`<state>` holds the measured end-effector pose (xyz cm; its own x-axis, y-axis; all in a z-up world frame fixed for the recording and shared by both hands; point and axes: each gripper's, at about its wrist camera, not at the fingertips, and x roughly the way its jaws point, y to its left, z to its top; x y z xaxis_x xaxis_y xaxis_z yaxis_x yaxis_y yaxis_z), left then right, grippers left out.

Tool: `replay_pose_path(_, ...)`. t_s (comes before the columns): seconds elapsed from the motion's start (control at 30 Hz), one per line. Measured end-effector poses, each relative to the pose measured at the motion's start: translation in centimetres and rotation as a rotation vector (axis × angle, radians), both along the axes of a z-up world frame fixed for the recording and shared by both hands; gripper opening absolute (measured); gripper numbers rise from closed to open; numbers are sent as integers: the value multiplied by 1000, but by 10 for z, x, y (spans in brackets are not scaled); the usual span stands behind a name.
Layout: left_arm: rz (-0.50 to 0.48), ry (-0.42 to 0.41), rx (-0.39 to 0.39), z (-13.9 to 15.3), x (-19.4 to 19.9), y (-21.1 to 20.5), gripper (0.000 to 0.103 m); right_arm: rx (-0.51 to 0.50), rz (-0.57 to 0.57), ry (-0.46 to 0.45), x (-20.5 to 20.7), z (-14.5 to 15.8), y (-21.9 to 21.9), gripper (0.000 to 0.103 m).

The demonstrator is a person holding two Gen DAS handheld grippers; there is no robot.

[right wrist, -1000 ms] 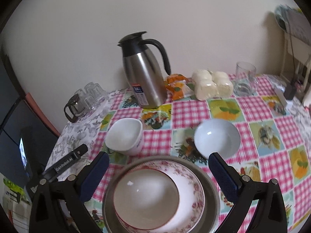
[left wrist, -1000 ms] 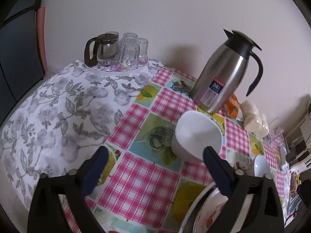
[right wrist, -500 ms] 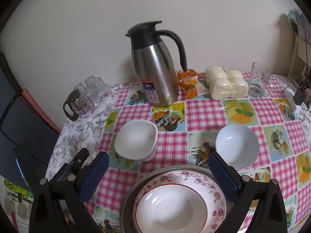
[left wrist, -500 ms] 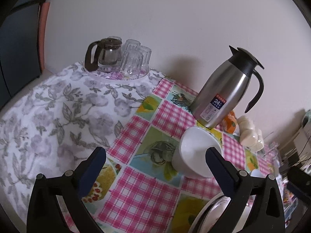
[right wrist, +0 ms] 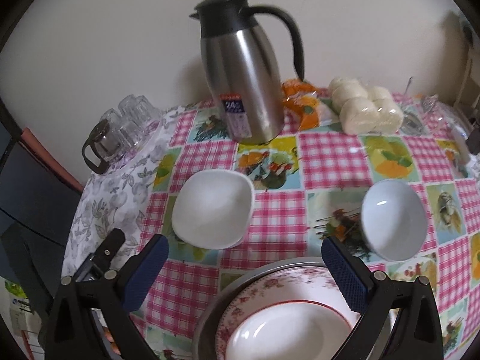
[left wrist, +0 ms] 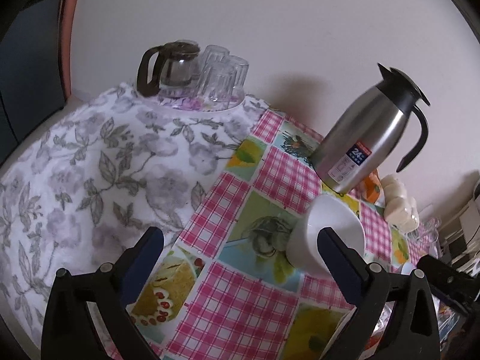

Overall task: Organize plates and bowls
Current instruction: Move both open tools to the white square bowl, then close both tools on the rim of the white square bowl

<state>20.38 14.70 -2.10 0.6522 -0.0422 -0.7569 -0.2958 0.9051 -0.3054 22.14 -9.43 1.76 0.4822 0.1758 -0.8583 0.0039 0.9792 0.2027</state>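
Pink-checked picture tablecloth [right wrist: 330, 156]. Floral-rimmed plate stack [right wrist: 288, 312] at 6 o'clock, mouth up. Square white bowl [right wrist: 213, 210] at 10 o'clock, round pale-blue bowl [right wrist: 393, 219] at 2 o'clock, both upright. Right gripper [right wrist: 244, 273] and left gripper [left wrist: 240, 252] spread wide, empty.

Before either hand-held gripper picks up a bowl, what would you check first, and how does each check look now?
1. Left hand-held gripper open, holding nothing: ok.
2. Right hand-held gripper open, holding nothing: ok.
3. Square bowl upright: ok.
4. Round bowl upright, apart from the flask: ok.
5. Floral plate lies in the metal dish: ok.
6. Round bowl within left gripper's reach: cannot tell.
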Motion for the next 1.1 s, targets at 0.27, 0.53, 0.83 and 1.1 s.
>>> replay_pose_path(0.27, 37, 21, -133, -16, 4, 17, 102, -27, 19, 38, 16, -14, 14, 103)
replay_pose_path(0.53, 13, 65, -230, -34, 14, 15, 82, -37, 10, 70, 31, -30, 18, 103)
replay_pose_path(0.83, -65, 66, -302, -36, 29, -9, 82, -58, -15, 135, 46, -52, 12, 84)
replay_pose_path(1.1, -119, 132, -270, -40, 53, -36, 70, -63, -10, 182, 57, -69, 12, 59)
